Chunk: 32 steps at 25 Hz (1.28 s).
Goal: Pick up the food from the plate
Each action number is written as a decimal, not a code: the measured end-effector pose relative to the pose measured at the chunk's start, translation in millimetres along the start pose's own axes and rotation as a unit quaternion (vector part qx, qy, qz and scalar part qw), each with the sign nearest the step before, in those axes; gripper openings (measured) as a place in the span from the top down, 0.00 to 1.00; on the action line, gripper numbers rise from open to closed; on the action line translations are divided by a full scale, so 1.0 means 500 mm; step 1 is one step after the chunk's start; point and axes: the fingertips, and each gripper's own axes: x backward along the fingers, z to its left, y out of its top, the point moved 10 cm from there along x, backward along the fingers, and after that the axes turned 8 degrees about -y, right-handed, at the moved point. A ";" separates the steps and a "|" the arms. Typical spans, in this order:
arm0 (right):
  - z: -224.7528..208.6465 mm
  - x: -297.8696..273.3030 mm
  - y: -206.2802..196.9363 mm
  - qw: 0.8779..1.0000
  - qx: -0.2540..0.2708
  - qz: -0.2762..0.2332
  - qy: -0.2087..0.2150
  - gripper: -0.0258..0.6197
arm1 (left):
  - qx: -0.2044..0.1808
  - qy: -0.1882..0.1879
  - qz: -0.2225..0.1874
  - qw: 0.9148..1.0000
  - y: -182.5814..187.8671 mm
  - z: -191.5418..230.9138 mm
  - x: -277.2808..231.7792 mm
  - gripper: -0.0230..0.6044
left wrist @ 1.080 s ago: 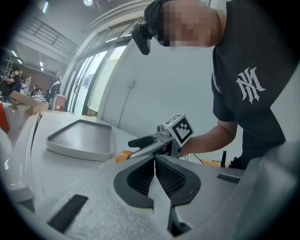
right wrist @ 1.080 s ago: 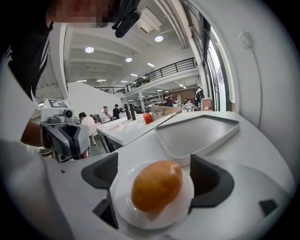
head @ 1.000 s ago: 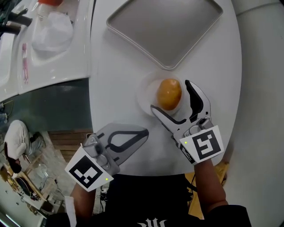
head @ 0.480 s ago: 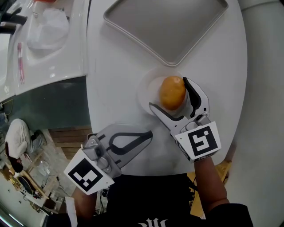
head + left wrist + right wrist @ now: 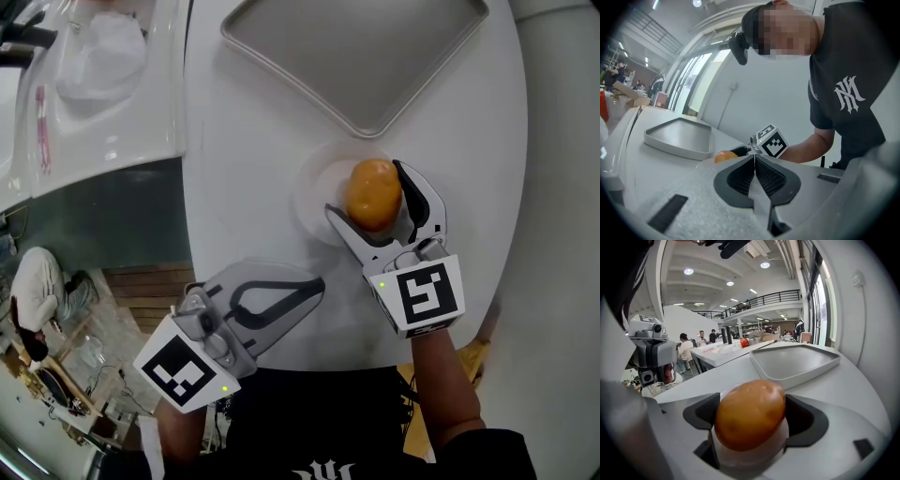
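Lower left, the left claw (image 5: 314, 281) hovers at the near edge of the white desk (image 5: 244, 141), its jaws pressed together on nothing. Right of centre, a small white round plate (image 5: 314, 192) carries a glossy orange-brown oval food item (image 5: 373, 194), its long axis running roughly up-down in the frame. The right claw (image 5: 366, 192), spread only food-wide, pinches its two sides.

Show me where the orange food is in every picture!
Head view: right of centre, the orange food sits on the white plate, between the jaws of the right gripper.
Left gripper view: a small orange sliver just left of centre, behind the left gripper, whose jaws are shut.
Right gripper view: big, at bottom centre, between the jaws.
Shared landmark: the grey tray, beyond the food.
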 end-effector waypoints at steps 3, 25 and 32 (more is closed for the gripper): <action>-0.002 0.000 0.002 1.000 0.001 0.003 -0.004 0.29 | -0.001 0.001 0.000 1.000 0.001 -0.003 -0.002 0.95; 0.095 0.111 0.048 0.999 0.025 -0.042 0.004 0.30 | -0.036 0.006 -0.009 0.999 0.026 -0.138 0.059 0.95; 0.162 0.219 0.077 0.996 0.029 -0.089 -0.009 0.30 | -0.074 0.002 -0.012 0.997 0.052 -0.240 0.102 0.95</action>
